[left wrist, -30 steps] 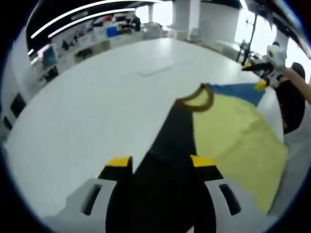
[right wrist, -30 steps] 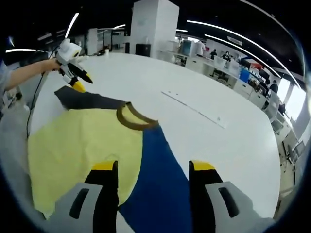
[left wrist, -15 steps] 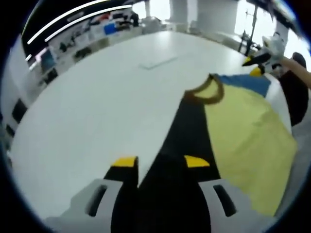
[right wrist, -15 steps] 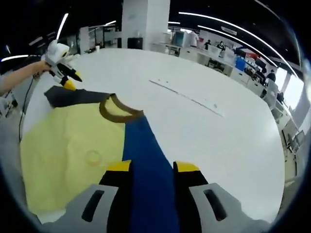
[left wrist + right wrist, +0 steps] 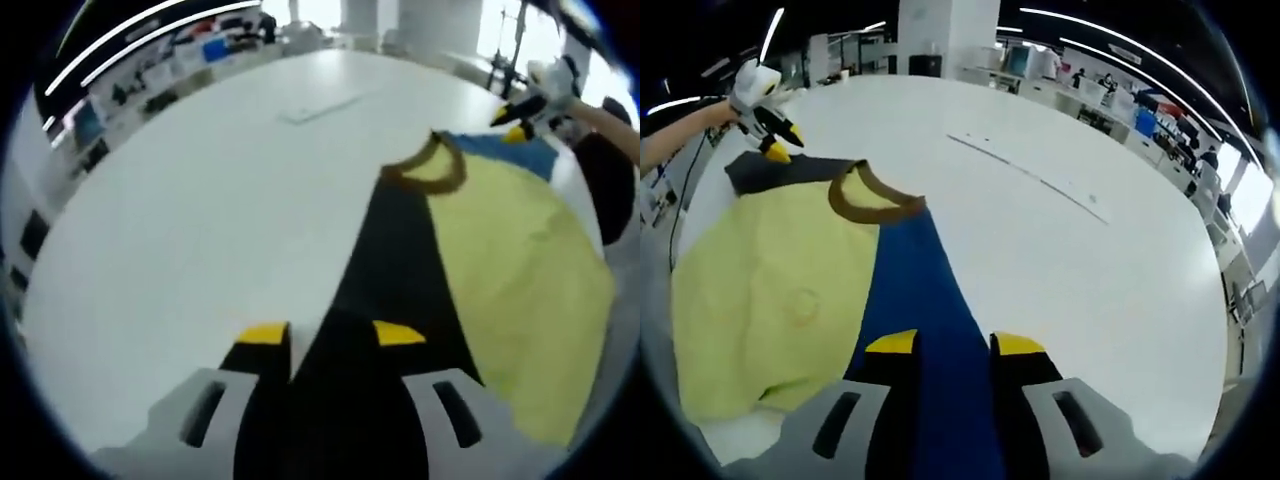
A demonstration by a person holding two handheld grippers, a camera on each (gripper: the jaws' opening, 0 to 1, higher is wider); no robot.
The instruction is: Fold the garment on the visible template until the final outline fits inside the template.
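Garment (image 5: 770, 290) flat on desk (image 5: 1060, 250); left claw (image 5: 330, 335) pinches black sleeve (image 5: 395, 250), right claw (image 5: 952, 345) pinches blue sleeve (image 5: 915, 280); sleeves' long axes run ahead toward collar (image 5: 870, 200).

I am working in a big open office hall. My white tabletop (image 5: 1110, 280) is very wide, and behind it I see long rows of desks (image 5: 1110, 125) with monitors and blue boxes on them (some people sit there, too small to tell more). Long strip lights (image 5: 1110, 40) run across the dark ceiling. A thick white pillar (image 5: 935, 35) stands at the far end, and bright windows (image 5: 500, 20) are beside it.
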